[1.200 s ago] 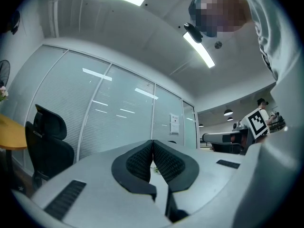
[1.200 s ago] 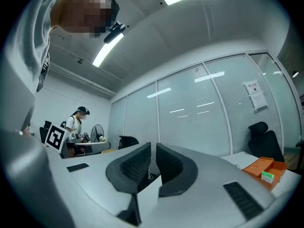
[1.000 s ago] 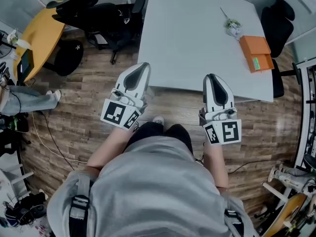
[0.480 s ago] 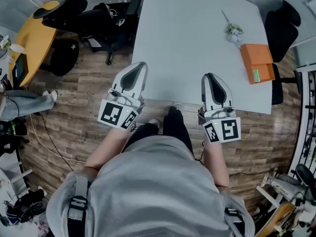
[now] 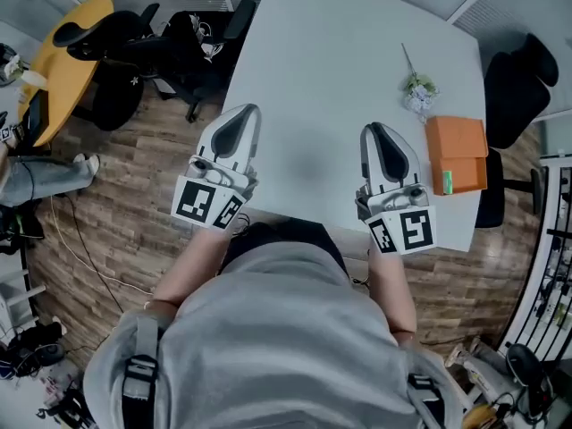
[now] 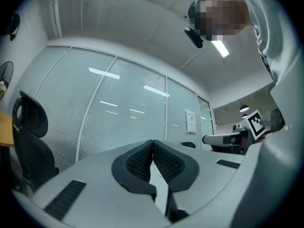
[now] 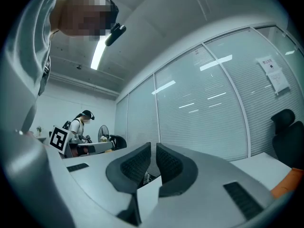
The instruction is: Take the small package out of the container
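Note:
An orange box-like container point(image 5: 456, 155) with a green label lies on the white table point(image 5: 331, 52) near its right edge; its orange corner point(image 7: 289, 182) also shows in the right gripper view. No small package is visible. My left gripper point(image 5: 241, 113) point(image 6: 152, 141) hovers over the table's near left part, jaws shut with nothing between them. My right gripper point(image 5: 376, 129) point(image 7: 153, 145) hovers over the near right part, just left of the container, jaws closed to a thin slit and holding nothing.
A small bunch of flowers point(image 5: 417, 88) lies just beyond the container. Black office chairs point(image 5: 170, 34) and a yellow table point(image 5: 67, 61) stand to the left, another black chair point(image 5: 518, 79) to the right. Cables run over the wood floor point(image 5: 107, 231).
The person has stepped up to the table: both grippers, earlier over the floor at its edge, now hang over the tabletop. The orange container now lies closer to the right gripper.

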A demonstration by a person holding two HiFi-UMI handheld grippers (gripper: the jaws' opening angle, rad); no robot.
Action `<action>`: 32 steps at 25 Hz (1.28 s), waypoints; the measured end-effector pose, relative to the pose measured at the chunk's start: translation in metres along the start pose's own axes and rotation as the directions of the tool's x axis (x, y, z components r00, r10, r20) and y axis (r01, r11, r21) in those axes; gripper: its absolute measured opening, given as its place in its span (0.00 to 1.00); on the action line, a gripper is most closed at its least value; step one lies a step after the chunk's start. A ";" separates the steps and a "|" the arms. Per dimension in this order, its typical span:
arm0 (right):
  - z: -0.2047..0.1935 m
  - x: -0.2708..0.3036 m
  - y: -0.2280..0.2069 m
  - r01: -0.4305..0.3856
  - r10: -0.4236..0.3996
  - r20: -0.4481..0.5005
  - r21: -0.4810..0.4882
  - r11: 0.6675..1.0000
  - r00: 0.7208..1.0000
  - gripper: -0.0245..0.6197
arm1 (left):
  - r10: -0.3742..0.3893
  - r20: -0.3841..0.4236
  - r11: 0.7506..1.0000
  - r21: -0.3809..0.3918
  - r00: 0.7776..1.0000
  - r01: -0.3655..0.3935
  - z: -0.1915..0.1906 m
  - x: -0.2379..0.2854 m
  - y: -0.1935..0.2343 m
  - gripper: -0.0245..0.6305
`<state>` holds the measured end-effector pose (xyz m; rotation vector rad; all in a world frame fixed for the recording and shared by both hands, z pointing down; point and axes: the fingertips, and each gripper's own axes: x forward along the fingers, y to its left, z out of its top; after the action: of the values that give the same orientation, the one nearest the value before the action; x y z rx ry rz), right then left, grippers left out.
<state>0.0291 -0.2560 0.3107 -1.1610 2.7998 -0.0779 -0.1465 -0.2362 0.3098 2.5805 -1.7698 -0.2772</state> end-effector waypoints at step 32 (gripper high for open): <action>-0.072 -0.104 -0.194 0.465 -0.485 -0.205 -0.140 0.874 0.850 0.14 | -0.340 -0.067 0.938 -0.093 0.938 0.333 -0.079 0.156 -0.094 0.07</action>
<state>0.2299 -0.3188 0.4076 -1.9678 2.6435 -0.1450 0.0068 -0.3545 0.3557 2.7799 -1.2554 -0.2316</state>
